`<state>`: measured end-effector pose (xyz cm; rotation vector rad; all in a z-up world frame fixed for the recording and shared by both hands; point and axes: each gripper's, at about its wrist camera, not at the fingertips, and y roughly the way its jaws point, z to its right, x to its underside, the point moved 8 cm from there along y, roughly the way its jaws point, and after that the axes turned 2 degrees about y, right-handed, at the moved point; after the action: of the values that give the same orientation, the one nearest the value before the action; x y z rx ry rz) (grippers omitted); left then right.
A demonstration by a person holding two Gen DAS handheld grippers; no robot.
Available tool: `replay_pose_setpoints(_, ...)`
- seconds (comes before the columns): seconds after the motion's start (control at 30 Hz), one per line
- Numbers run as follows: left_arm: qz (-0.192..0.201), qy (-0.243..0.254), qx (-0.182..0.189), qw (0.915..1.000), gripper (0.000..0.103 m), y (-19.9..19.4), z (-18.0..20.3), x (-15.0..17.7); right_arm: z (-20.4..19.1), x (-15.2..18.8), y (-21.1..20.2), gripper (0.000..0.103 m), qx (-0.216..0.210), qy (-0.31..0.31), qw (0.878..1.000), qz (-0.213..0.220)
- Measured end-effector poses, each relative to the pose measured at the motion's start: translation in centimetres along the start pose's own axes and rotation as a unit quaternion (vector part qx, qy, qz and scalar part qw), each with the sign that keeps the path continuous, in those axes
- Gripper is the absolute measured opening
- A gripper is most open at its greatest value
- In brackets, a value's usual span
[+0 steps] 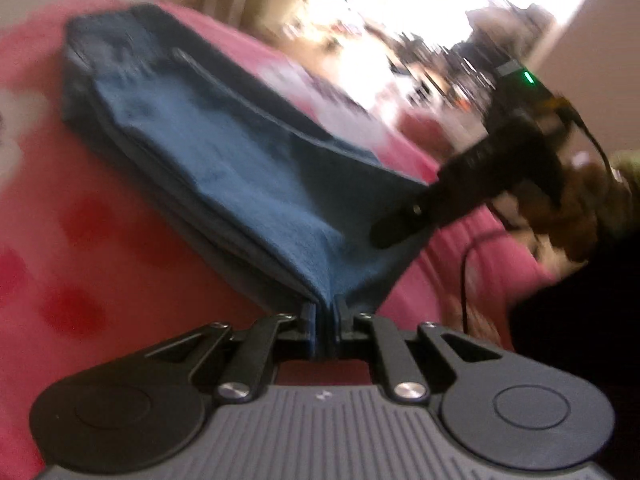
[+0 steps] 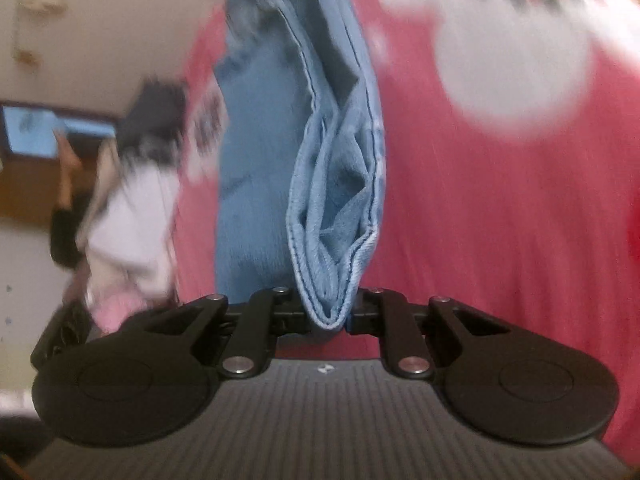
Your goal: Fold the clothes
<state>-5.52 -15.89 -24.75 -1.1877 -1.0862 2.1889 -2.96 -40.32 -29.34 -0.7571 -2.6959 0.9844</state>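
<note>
At the left of the left wrist view lies the red bedspread (image 1: 80, 240), and running from upper left down to bottom centre is one pair of blue jeans (image 1: 224, 160), already doubled into several layers and partly raised off the spread. At bottom centre the left gripper (image 1: 324, 320) is clenched on a bunched corner of the denim. Toward the right of that frame the right gripper (image 1: 404, 220) reaches in and bites the other near corner, with the person's hand behind it at the right edge. In the right wrist view, a blurred room with a person in white sits at the left; at centre the jeans (image 2: 256, 152) hang upward in the frame from the right gripper (image 2: 326, 314), which is closed on a stacked hem, and the bedspread (image 2: 500, 220) fills the right. So: one garment, two grippers, both grasping it. The likely trouble, I judge, is an inner layer sliding out of either thick pinch, or the two corners travelling unevenly, which would skew the fold.
</note>
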Motion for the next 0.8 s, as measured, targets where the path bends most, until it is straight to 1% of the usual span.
replay_pose_setpoints(0.03,-0.016,0.003,0.012,0.9998,0.008,0.2,0.6,1.1,0.6,1.7,0.0,0.012,0.009,0.005,1.0,-0.019)
replay_pose_setpoints(0.1,-0.034,0.009,0.022,0.9991,0.008,0.8,0.9,2.0,1.6,4.6,-0.1,0.012,0.019,0.015,0.999,-0.043)
replay_pose_setpoints(0.2,-0.048,0.016,0.028,0.9983,0.009,1.6,0.5,2.6,2.8,5.6,0.0,0.012,0.017,0.038,0.998,-0.044)
replay_pose_setpoints(0.27,-0.053,0.014,0.033,0.998,0.014,1.7,-0.3,2.5,3.3,5.5,0.4,0.013,0.018,0.044,0.998,-0.044)
replay_pose_setpoints(0.3,-0.052,0.014,0.034,0.998,0.02,1.6,-0.3,2.5,3.5,5.5,0.5,0.015,0.017,0.048,0.998,-0.045)
replay_pose_setpoints(0.33,-0.05,0.014,0.029,0.9982,0.029,1.4,-0.5,2.4,3.7,5.6,0.5,0.015,0.014,0.054,0.997,-0.046)
replay_pose_setpoints(0.4,-0.044,0.013,0.018,0.9988,0.042,1.0,-1.0,2.1,4.4,5.9,0.0,0.023,0.005,0.074,0.996,-0.053)
replay_pose_setpoints(0.43,-0.038,0.011,0.011,0.9991,0.046,0.8,-1.4,1.7,4.6,5.9,-0.2,0.026,0.002,0.083,0.995,-0.058)
replay_pose_setpoints(0.47,-0.032,0.008,0.004,0.9995,0.048,0.1,-1.9,1.6,4.8,6.0,-0.4,0.033,0.003,0.086,0.994,-0.063)
replay_pose_setpoints(0.5,-0.025,0.005,-0.003,0.9997,0.054,-0.6,-2.3,1.4,4.9,6.2,-0.8,0.045,0.006,0.084,0.994,-0.067)
replay_pose_setpoints(0.53,-0.019,0.002,-0.01,0.9998,0.058,-1.3,-2.7,1.2,4.9,6.5,-1.2,0.051,0.014,0.077,0.994,-0.074)
replay_pose_setpoints(0.57,-0.013,-0.001,-0.017,0.9998,0.059,-2.0,-3.2,1.1,5.0,6.7,-1.7,0.059,0.026,0.065,0.994,-0.083)
replay_pose_setpoints(0.6,-0.006,-0.004,-0.025,0.9997,0.061,-2.8,-3.6,0.9,5.0,7.0,-2.2,0.06,0.037,0.054,0.994,-0.091)
replay_pose_setpoints(0.7,0.022,-0.001,-0.058,0.998,0.067,-5.2,-5.2,-0.4,5.1,7.1,-4.3,0.061,0.074,0.006,0.99,-0.118)
replay_pose_setpoints(0.8,0.057,0.006,-0.103,0.993,0.071,-6.9,-7.2,-2.5,3.7,5.1,-6.4,0.061,0.125,-0.066,0.981,-0.131)
